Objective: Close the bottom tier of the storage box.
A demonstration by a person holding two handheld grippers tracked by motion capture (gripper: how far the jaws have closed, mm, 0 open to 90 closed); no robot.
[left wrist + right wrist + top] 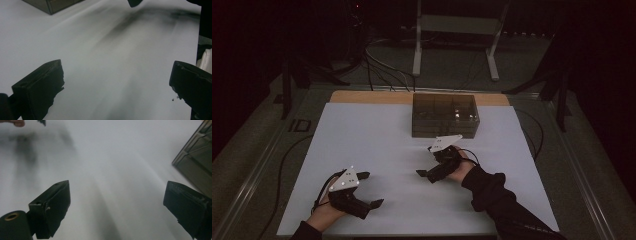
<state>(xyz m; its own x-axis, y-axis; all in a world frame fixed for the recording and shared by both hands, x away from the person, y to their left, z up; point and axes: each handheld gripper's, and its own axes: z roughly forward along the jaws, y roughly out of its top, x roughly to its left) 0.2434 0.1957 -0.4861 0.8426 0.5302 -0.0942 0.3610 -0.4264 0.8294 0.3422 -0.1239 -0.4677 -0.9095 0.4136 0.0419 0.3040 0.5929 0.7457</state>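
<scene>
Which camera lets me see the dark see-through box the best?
The high view: it shows the whole box near the far edge of the white table, beyond the right gripper. The left gripper view catches just one corner at its top edge; the right gripper view catches part of one side at its right edge.

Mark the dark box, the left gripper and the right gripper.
dark box [445,107], high view, middle of its clear lid.
left gripper [369,190], high view, between its open fingers.
right gripper [434,161], high view, between its open fingers.
</scene>
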